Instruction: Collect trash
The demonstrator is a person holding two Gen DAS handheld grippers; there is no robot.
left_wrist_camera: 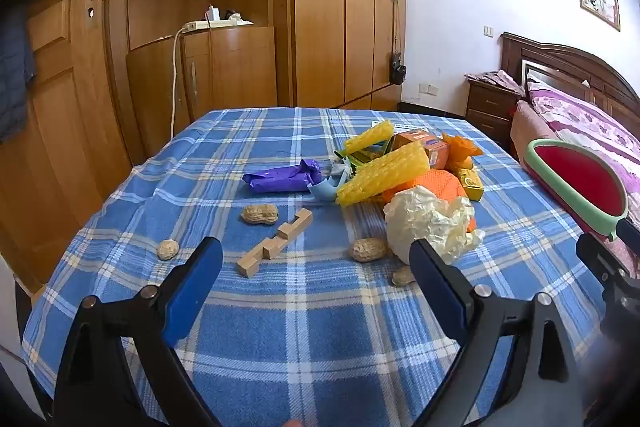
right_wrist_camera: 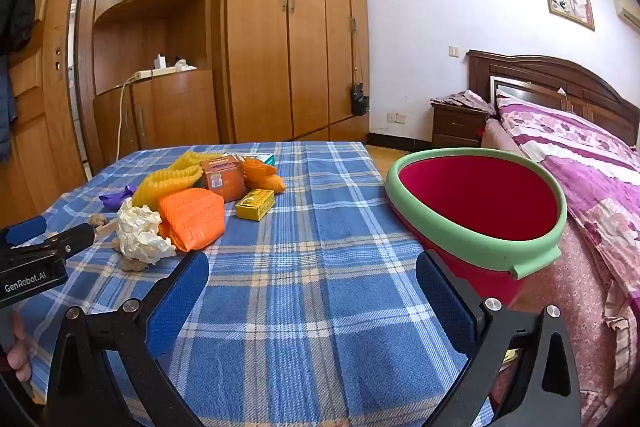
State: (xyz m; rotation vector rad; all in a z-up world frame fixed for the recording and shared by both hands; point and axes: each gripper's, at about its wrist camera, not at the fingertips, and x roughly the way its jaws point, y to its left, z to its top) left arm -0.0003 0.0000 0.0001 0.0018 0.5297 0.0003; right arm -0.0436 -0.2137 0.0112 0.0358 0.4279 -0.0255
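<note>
- Left claw and right claw both gape wide, empty.
- Trash pile sits at one o'clock on the tabletop; peanut shells lie nearer.
- Red bucket at right looks empty: nothing collected yet.

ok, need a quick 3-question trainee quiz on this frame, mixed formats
1. True or false: the red bucket with the green rim already holds trash.
2. Multiple choice: what lies nearest the left tool? A) the small yellow cardboard box B) the notched pale wooden block C) the crumpled purple wrapper
3. Fill in: the jaws of the right tool stand ____ over the blue checked tablecloth.

Key: 1 false, its visible inside shows only red wall; 2 B; 3 open.
</note>
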